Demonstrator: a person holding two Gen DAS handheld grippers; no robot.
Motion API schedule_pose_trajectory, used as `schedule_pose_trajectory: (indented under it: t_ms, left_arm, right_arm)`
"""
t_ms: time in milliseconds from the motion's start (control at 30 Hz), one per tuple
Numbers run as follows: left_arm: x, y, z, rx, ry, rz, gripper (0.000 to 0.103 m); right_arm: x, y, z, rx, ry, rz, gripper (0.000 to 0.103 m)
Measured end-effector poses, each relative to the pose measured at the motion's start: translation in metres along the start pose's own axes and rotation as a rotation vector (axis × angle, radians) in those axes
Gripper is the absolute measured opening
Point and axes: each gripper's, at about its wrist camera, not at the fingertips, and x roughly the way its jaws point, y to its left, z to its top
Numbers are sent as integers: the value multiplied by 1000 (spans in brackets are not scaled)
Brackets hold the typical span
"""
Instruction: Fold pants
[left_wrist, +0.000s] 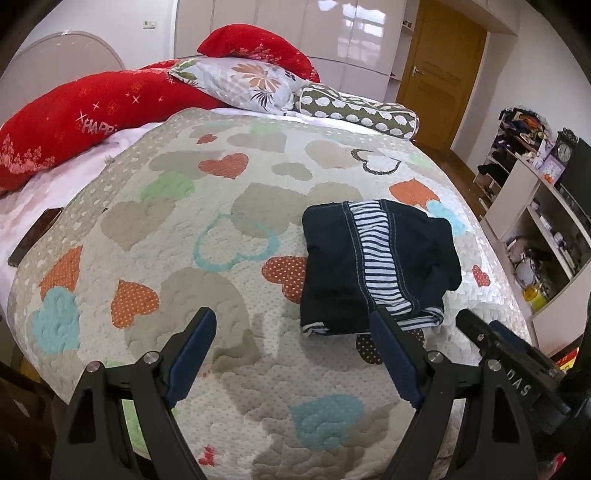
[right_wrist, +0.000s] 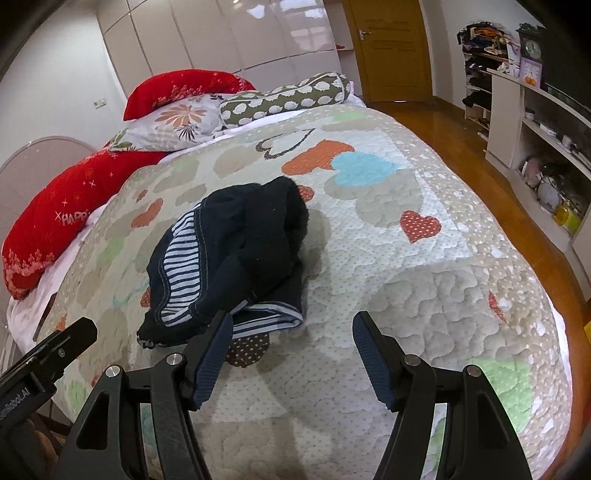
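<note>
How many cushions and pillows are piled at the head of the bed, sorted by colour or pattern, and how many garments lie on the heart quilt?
Red pillows: 2
White floral pillow: 1
Olive bolster with white dots: 1
Folded dark navy pants with striped lining: 1
Total: 5

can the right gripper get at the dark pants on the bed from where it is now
Probably yes. The right gripper is open and empty, the pants lie folded on the quilt just ahead and left of its fingers, and nothing lies between.
</note>
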Motion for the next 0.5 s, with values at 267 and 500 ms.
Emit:
schedule_pose_trajectory:
  t_ms: [267,500]
  left_arm:
    - [4,-2,-3,9,19,1,84]
    - [11,2,-3,-9,51,-4,84]
  right_arm:
    - [1,-10,0,38,4,0,73]
    - [5,-6,0,16,15,6,73]
